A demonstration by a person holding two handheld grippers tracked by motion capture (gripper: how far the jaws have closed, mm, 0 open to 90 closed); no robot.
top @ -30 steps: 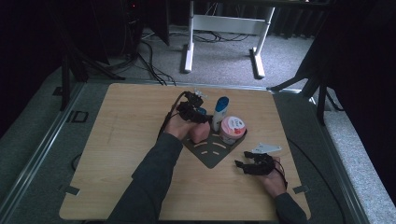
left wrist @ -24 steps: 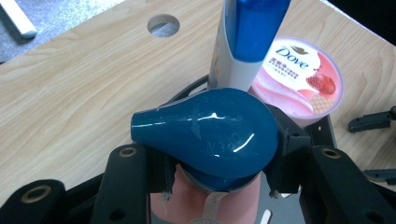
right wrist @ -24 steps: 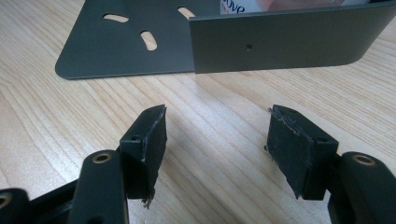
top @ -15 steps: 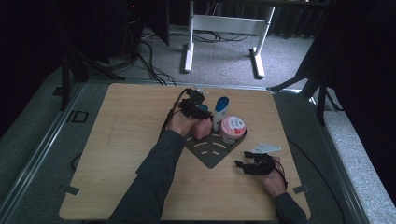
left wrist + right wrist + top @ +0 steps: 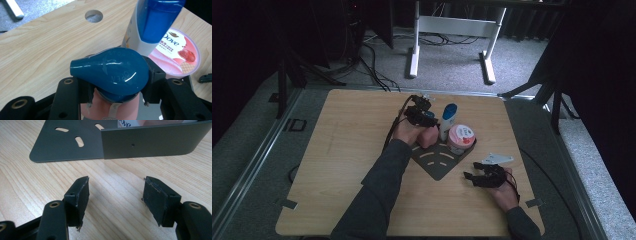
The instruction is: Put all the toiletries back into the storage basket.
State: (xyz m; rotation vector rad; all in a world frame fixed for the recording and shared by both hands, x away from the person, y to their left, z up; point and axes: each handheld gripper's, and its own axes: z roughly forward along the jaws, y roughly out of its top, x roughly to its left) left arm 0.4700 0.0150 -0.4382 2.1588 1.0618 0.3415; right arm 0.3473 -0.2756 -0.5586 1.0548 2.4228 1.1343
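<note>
A pink bottle (image 5: 428, 136) with a dark blue teardrop cap (image 5: 112, 72) stands on the dark metal rack (image 5: 439, 162) at mid-table. My left gripper (image 5: 426, 121) is shut on it; in the left gripper view both jaws press the neck just under the cap. Right beside it stand a white bottle with a blue cap (image 5: 448, 120) and a pink Dove tub (image 5: 460, 137), the tub against the rack's upright wall (image 5: 155, 142). My right gripper (image 5: 477, 178) rests low over the wood to the right of the rack, open (image 5: 116, 195), nothing between its pads.
A round hole (image 5: 93, 15) is cut in the wooden tabletop (image 5: 342, 150) beyond the bottles. White desk legs and cables lie on the floor past the far edge. The person's left forearm crosses the table's front middle.
The left hand with the pink bottle has edged slightly toward the far side. The right gripper has stayed where it was.
</note>
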